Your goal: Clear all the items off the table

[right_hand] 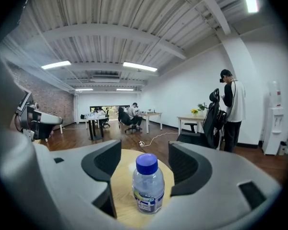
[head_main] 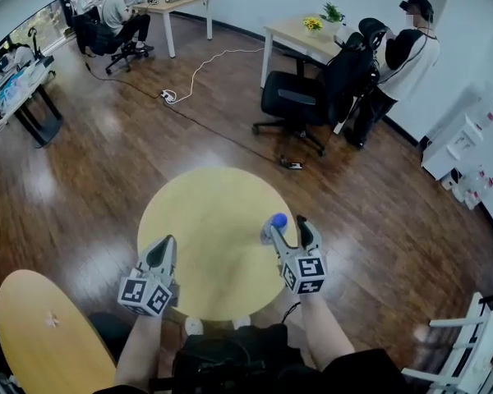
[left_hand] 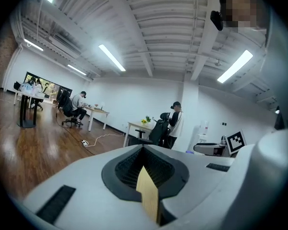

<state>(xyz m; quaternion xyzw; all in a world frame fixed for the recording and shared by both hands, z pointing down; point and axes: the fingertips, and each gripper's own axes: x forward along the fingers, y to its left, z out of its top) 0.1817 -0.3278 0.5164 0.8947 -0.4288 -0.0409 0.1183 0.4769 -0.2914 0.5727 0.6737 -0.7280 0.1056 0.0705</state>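
- A round pale-yellow wooden desk (head_main: pixel 199 220) sits at the lower centre of the head view, on a dark, glossy plank floor (head_main: pixel 107 179).
- A small clear plastic water bottle with a blue cap (right_hand: pixel 148 186) stands upright near the desk's right edge. It is the only thing on the top.
- The right tongs (head_main: pixel 288 225) stand wide, one on each side of the bottle. In the right gripper view a gap shows on both sides, so the pads do not press it.
- The left tongs (head_main: pixel 166 243) are closed to a narrow slit with nothing in them. They hover over the desk's lower-left edge.
- A second pale-yellow oval desk (head_main: pixel 41 327) fills the lower-left corner.
- A black office chair (head_main: pixel 300 101) stands right of centre, above the round desk.
- Behind it, at the upper right, a standing person in a white top (head_main: pixel 407 52) is beside a light wooden desk bearing yellow flowers (head_main: pixel 312 24).
- At the upper left a seated person (head_main: pixel 117 15) works at another light desk (head_main: pixel 181 2).
- A white cable with a power strip (head_main: pixel 169 97) trails across the floor between them.
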